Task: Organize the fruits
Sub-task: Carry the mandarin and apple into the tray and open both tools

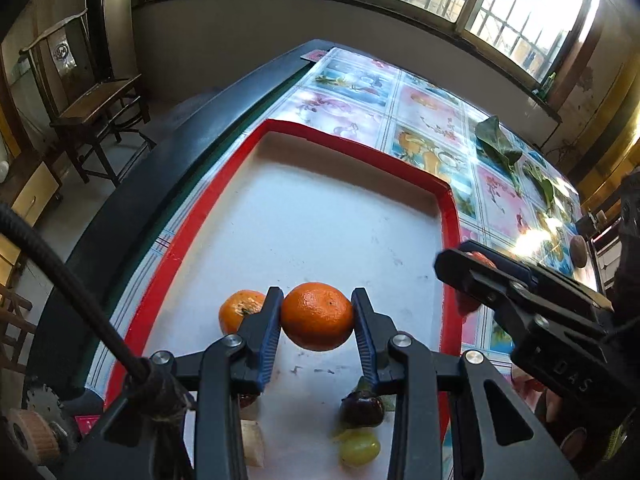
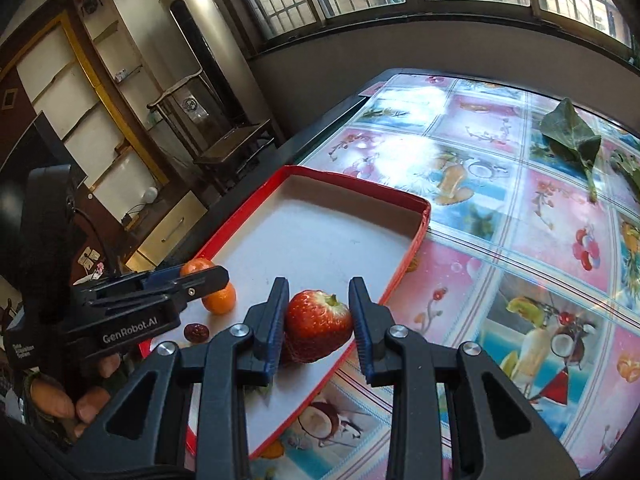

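Note:
My left gripper (image 1: 317, 314) is shut on an orange tangerine (image 1: 318, 316), held above the white floor of the red-rimmed tray (image 1: 352, 140). A second tangerine (image 1: 238, 310) lies in the tray just left of it. A dark red date (image 1: 362, 408) and green grapes (image 1: 358, 446) lie in the tray beneath the fingers. My right gripper (image 2: 319, 326) is shut on a red strawberry (image 2: 318, 328) over the near right edge of the tray (image 2: 420, 208). The left gripper (image 2: 192, 280) shows at the left there, with a tangerine (image 2: 220, 300) and a date (image 2: 196, 332) below it.
The table carries a glossy fruit-print cloth (image 2: 520, 240). Green leaves (image 2: 572, 140) lie at its far right, and a brown round fruit (image 1: 579, 250) sits near the right edge. A wooden chair (image 1: 92, 104) stands beyond the table's left side. A hand (image 2: 68, 400) holds the left gripper.

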